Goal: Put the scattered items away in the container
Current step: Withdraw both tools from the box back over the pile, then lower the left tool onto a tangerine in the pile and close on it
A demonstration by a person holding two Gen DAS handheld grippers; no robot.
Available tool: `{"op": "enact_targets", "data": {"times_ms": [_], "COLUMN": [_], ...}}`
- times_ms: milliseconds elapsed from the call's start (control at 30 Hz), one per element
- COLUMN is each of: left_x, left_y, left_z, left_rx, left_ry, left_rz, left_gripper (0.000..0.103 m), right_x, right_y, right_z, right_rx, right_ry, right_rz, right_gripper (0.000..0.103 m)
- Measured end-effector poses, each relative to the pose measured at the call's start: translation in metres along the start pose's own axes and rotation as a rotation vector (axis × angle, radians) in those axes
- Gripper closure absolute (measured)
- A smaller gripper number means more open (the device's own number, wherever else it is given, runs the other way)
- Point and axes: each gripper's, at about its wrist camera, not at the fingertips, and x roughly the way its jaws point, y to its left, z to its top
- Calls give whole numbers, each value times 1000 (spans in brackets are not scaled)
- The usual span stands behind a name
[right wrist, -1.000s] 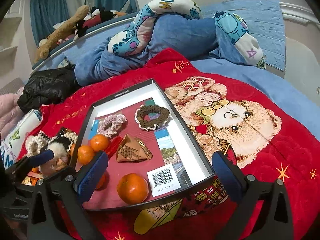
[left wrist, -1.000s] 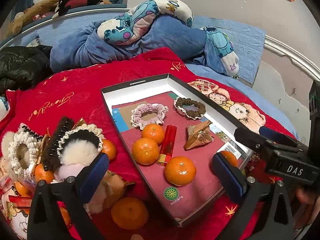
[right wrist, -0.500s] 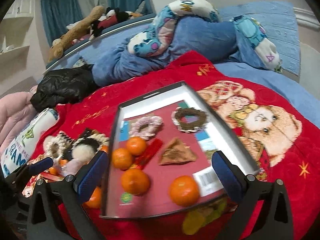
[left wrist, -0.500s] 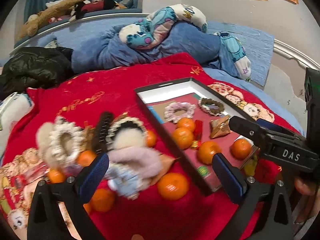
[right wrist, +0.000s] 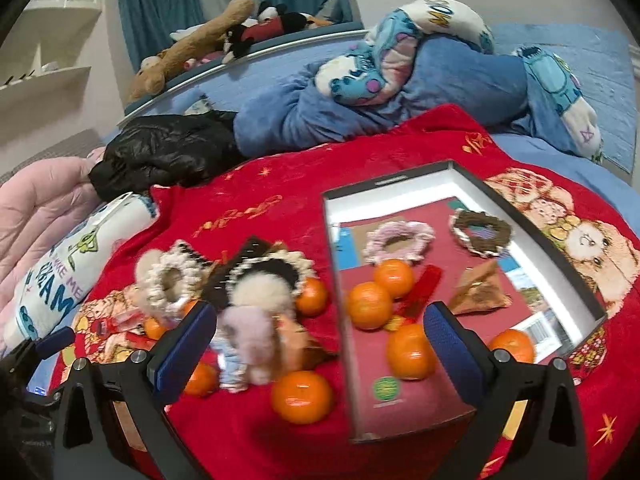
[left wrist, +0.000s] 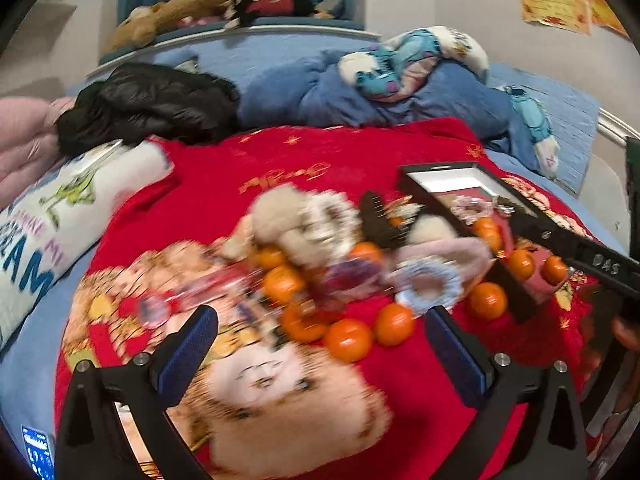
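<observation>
The scattered items, a heap of fluffy scrunchies [right wrist: 224, 280] ringed by loose oranges [right wrist: 302, 397], are seen on the red blanket [right wrist: 280, 208] just left of the black box [right wrist: 524, 220], which serves as the landmark. In the right wrist view the heap and one orange are framed between the spread jaws of the right gripper [right wrist: 320, 344], below and ahead of the blue pads, with nothing touched or held; the box's left wall falls between the pads too. Inside the box a pink scrunchie [right wrist: 400, 236], a brown scrunchie [right wrist: 480, 232], several oranges [right wrist: 368, 304], a red lighter [right wrist: 424, 284] and a brown folded packet [right wrist: 480, 292] are laid on its red floor. In the left wrist view, which is blurred, the same heap [left wrist: 312, 224] and a row of oranges [left wrist: 348, 338] are found ahead of the left gripper [left wrist: 320, 354], whose jaws are likewise held wide apart and empty; the box [left wrist: 440, 176] is set to the right of the heap. Behind the box a blue quilt [right wrist: 460, 80] and a black jacket [right wrist: 168, 152] are piled on the bed.
</observation>
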Motion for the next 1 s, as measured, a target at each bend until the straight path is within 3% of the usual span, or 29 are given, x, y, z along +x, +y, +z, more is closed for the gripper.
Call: {"op": "enact_targets", "data": {"times_ms": [300, 633, 1000], "left_x": [-2, 7, 40], "left_y": [34, 54, 28], "left_z": [-5, -12, -17], "left_rx": [6, -45, 1], "left_ry": [-16, 30, 86], "left_rz": [66, 20, -10], "left_gripper": [0, 0, 0], "right_x": [11, 18, 18], "right_y": [46, 67, 64], "right_z": [-8, -20, -25], "right_rx": [-59, -101, -119], "right_ry": [22, 70, 91], "right_rz": [29, 73, 72], "right_gripper": [0, 0, 0]}}
